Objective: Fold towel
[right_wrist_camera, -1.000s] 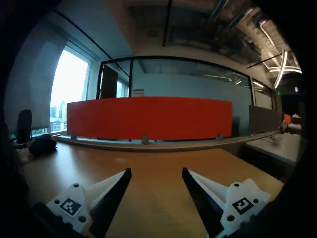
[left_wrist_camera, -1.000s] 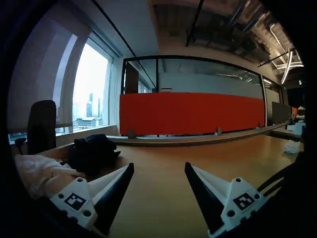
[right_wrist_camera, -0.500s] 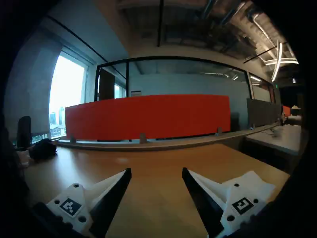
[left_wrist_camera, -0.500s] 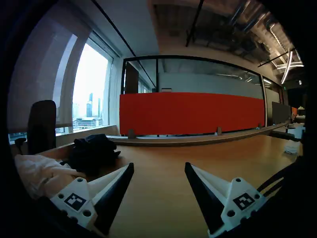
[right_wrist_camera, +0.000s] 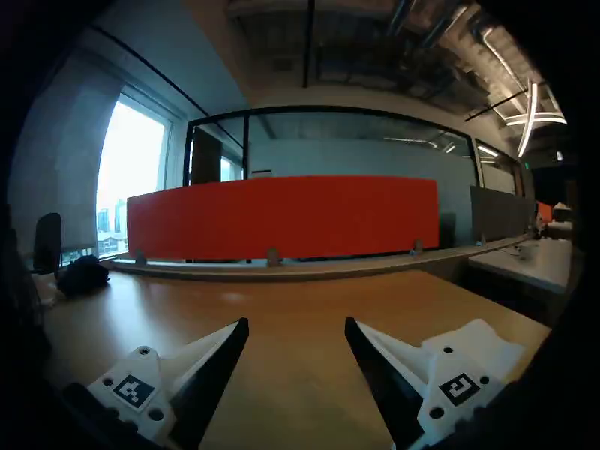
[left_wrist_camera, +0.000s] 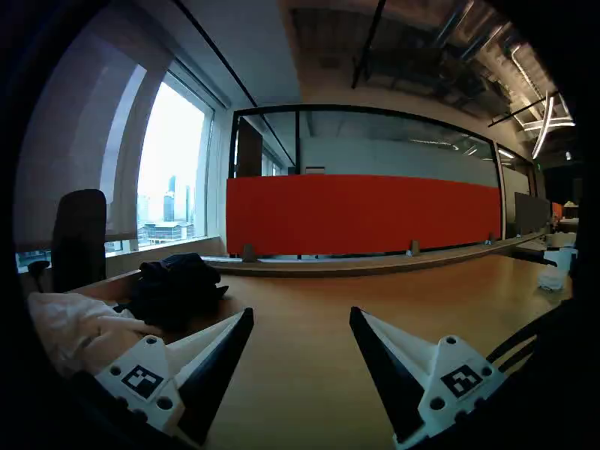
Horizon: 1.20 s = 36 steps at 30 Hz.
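Observation:
A crumpled pale towel [left_wrist_camera: 71,330] lies on the wooden table [left_wrist_camera: 315,360] at the far left of the left gripper view, partly behind that gripper's left finger [left_wrist_camera: 187,360]. My left gripper [left_wrist_camera: 300,315] hovers low over the table, open, with bare wood between its fingers. My right gripper [right_wrist_camera: 295,324] is likewise open over bare wood [right_wrist_camera: 300,360]. A white shape [right_wrist_camera: 491,341] sits right behind the right finger; I cannot tell what it is.
A black cloth bundle [left_wrist_camera: 176,289] rests beyond the towel, also far left as the black bundle [right_wrist_camera: 82,274]. A dark chair [left_wrist_camera: 79,236] stands by the window. A red divider [left_wrist_camera: 360,214] runs along the table's far edge. Small white items [left_wrist_camera: 553,277] sit far right.
The left gripper view is nearly unchanged. The right gripper view has shifted slightly, and a white shape has come in behind its right finger.

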Tool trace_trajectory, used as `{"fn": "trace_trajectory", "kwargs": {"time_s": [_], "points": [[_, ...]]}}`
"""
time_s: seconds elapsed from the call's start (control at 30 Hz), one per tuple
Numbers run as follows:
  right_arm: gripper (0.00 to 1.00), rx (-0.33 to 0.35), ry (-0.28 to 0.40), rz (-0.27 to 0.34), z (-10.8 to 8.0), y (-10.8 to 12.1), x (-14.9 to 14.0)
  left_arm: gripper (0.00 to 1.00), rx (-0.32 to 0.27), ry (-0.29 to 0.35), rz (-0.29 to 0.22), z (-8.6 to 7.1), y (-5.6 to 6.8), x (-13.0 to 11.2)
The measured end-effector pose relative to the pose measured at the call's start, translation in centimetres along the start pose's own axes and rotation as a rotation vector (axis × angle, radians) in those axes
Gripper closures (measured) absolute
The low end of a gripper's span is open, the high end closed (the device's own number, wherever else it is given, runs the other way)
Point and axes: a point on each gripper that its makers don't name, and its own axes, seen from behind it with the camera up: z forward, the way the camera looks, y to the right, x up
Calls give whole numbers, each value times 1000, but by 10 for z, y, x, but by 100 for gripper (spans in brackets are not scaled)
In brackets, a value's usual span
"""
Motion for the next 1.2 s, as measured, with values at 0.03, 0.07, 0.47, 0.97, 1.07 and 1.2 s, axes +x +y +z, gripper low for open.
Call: {"fn": "trace_trajectory", "kwargs": {"time_s": [0.03, 0.07, 0.47, 0.97, 1.07, 1.2], "points": [[1, 0, 2, -3, 0, 0, 1, 5, 0, 0, 0, 0, 0, 0], [1, 0, 4, -6, 0, -1, 1, 5, 0, 0, 0, 0, 0, 0], [1, 5, 36, -36, -5, -6, 5, 5, 0, 0, 0, 0, -1, 0], [1, 6, 36, -37, -5, -6, 5, 5, 0, 0, 0, 0, 0, 0], [1, 6, 36, -37, -5, -6, 6, 5, 0, 0, 0, 0, 0, 0], [1, 6, 36, -37, -5, -6, 6, 5, 0, 0, 0, 0, 0, 0]]}}
